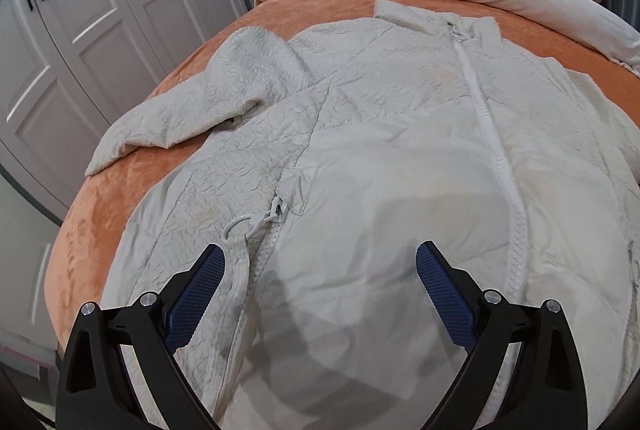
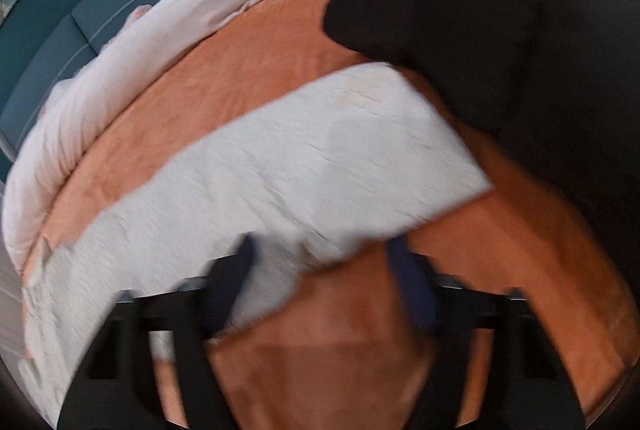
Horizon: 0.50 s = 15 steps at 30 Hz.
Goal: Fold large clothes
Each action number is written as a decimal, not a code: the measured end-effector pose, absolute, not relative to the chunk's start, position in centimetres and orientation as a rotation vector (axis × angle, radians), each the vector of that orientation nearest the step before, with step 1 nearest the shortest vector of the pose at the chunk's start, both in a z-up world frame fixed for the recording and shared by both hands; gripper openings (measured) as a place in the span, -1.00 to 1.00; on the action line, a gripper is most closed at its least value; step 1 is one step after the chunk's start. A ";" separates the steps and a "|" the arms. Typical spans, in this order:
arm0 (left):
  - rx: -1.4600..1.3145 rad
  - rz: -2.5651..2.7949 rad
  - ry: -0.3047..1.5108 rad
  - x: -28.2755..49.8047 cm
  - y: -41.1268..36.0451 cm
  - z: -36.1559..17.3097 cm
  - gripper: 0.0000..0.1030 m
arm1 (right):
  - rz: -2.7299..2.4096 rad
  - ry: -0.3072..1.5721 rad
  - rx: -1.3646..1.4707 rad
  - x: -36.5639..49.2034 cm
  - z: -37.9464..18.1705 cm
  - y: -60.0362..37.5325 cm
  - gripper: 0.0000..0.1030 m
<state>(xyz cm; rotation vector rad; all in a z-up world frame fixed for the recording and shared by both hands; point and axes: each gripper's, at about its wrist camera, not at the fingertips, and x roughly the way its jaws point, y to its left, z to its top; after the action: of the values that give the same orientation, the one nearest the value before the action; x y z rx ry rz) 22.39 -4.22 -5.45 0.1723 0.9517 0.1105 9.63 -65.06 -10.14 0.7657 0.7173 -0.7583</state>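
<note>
White jacket [image 1: 400,133] spread flat on the orange bed [image 1: 100,205], zipped up, one sleeve [image 1: 224,89] bent over its side. Left gripper [image 1: 320,262] above the hem, fingers wide open, holding nothing. Right gripper [image 2: 320,254] at the jacket's edge, fingers apart, grip hard to tell through blur. Best to pinch the edge firmly, then fold slowly. Big dark shape [image 2: 500,9] hides one corner.

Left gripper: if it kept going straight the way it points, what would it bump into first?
Most likely the white jacket spread on the orange bedspread; the left gripper, jaws open, points down at its front panel.
</note>
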 end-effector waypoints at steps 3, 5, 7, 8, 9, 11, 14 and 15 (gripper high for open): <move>0.173 0.116 0.952 22.9 -3.8 -5.8 0.84 | -0.756 0.674 0.806 11.5 -8.8 -65.1 -0.68; 0.165 0.122 0.949 23.1 -3.4 -5.9 0.84 | -0.700 0.592 0.803 13.3 -6.3 -63.9 -0.77; 0.147 0.129 0.942 23.5 -2.7 -5.7 0.84 | -0.584 0.515 0.743 15.9 -2.5 -60.9 -0.83; 0.139 0.135 0.938 23.7 -2.4 -5.5 0.84 | -0.515 0.491 0.692 17.3 -0.5 -58.7 -0.85; 0.132 0.138 0.935 23.9 -2.1 -5.4 0.83 | -0.395 0.461 0.615 19.2 2.0 -55.0 -0.85; 0.103 0.144 0.922 24.3 -1.2 -4.9 0.83 | -0.226 0.450 0.536 21.5 4.6 -49.2 -0.85; 0.029 0.143 0.897 25.0 0.4 -3.7 0.83 | 0.049 0.484 0.414 24.4 6.2 -38.2 -0.85; 0.003 0.139 0.888 25.2 0.9 -3.2 0.83 | 0.128 0.505 0.386 25.1 5.9 -35.0 -0.85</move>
<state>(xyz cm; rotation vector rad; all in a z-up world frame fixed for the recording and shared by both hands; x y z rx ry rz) 25.17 0.87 -3.22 0.0035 0.8882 0.1387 25.09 -34.99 5.94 0.3860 0.5050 0.1277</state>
